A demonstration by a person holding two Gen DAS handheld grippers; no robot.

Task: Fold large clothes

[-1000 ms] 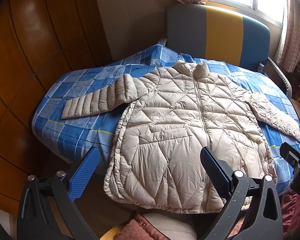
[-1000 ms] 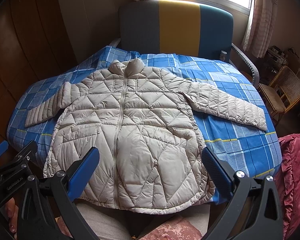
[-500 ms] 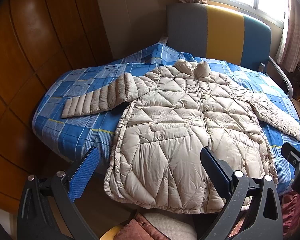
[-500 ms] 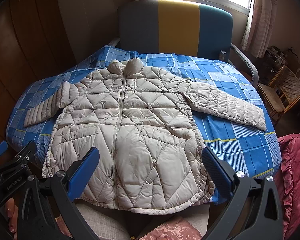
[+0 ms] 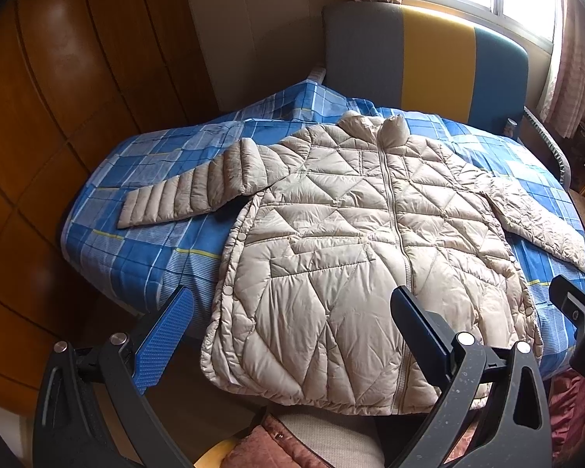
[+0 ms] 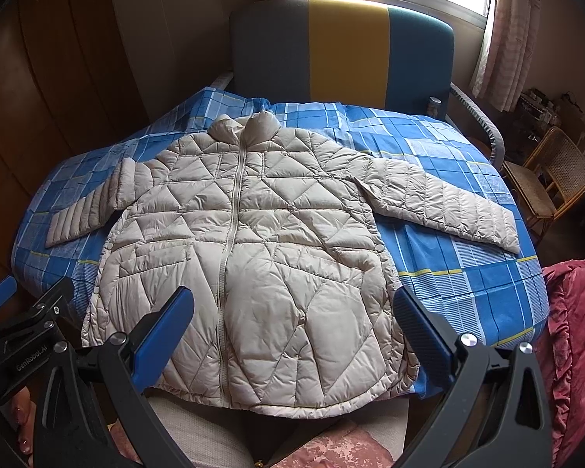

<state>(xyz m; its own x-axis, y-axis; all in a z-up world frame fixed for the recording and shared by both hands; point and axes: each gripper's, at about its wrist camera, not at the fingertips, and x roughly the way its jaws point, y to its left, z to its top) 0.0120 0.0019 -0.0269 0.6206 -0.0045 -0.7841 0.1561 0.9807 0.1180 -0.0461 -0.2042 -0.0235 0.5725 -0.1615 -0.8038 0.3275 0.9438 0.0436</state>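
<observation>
Both the left gripper (image 5: 288, 327) and right gripper (image 6: 292, 319) hang spread wide and empty above the hem. The beige quilted puffer jacket (image 6: 245, 257) lies zipped and flat on the blue plaid bedspread (image 6: 468, 273), collar toward 12 o'clock, sleeves reaching to 9 and 3.

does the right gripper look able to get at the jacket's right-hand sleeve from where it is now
Probably yes. The right gripper is open and holds nothing, and the sleeve lies flat and uncovered on the blue checked bedspread, with nothing between them. It would need to travel forward and to its right.

Left gripper (image 5: 290, 325) and right gripper (image 6: 294, 321) both hover, fingers spread wide, holding nothing.
</observation>
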